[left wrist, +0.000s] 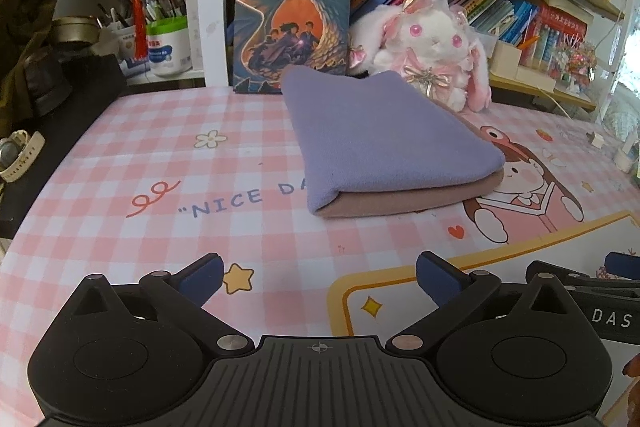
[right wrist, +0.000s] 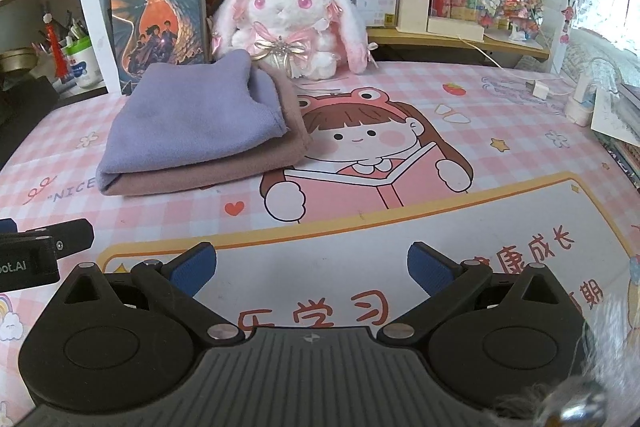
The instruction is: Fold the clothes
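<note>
Folded lavender-over-mauve fleece cloth [left wrist: 384, 143] lying near-to-far, fold edge nearest; left gripper [left wrist: 318, 277] and right gripper [right wrist: 310, 265] wide-jawed, empty.

From my remote station I count two grippers, the left [left wrist: 318, 277] and the right [right wrist: 311, 265], each with two blue-padded fingers spread apart; two folded cloths stacked as one pile, a purple cloth [left wrist: 384, 131] on a brown cloth [left wrist: 404, 199]; one plush rabbit [right wrist: 296, 23]; one upright book [left wrist: 292, 19]; one checked mat [left wrist: 168, 163]; one watch [left wrist: 16, 155]
</note>
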`<state>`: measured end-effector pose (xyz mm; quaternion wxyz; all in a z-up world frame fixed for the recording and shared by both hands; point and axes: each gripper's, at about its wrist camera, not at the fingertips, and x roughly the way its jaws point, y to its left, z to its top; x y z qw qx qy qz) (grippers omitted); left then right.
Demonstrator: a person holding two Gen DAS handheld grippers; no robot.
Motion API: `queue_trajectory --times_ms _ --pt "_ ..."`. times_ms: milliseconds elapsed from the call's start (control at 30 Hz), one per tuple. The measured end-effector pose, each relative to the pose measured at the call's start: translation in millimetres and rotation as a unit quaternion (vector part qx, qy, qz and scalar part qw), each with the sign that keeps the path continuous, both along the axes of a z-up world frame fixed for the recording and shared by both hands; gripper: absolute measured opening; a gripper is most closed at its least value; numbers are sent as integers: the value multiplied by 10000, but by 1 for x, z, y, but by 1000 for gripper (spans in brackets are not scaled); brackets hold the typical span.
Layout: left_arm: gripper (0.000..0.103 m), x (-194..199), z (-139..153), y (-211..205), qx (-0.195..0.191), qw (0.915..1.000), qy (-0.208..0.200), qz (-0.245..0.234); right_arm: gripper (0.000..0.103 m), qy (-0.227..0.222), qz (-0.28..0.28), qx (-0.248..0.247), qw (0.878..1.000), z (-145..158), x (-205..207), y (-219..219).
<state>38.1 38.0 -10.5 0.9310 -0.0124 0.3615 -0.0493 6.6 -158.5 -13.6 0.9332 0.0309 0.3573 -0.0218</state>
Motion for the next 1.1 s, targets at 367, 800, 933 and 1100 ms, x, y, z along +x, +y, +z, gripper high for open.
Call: queue_trajectory --times_ms 367,800,933,1100 --pt "103 1 0 2 -38 10000 -3 -22 103 29 -27 -34 10000 -1 2 0" --pt "103 2 -1 4 -31 10000 85 -5 103 74 2 -52 10000 0 4 4" --pt "103 2 1 5 -63 10000 46 -11 103 70 4 -42 10000 1 4 4" --pt "103 -1 3 6 -59 10000 -12 -28 103 37 -27 -33 10000 3 4 4"
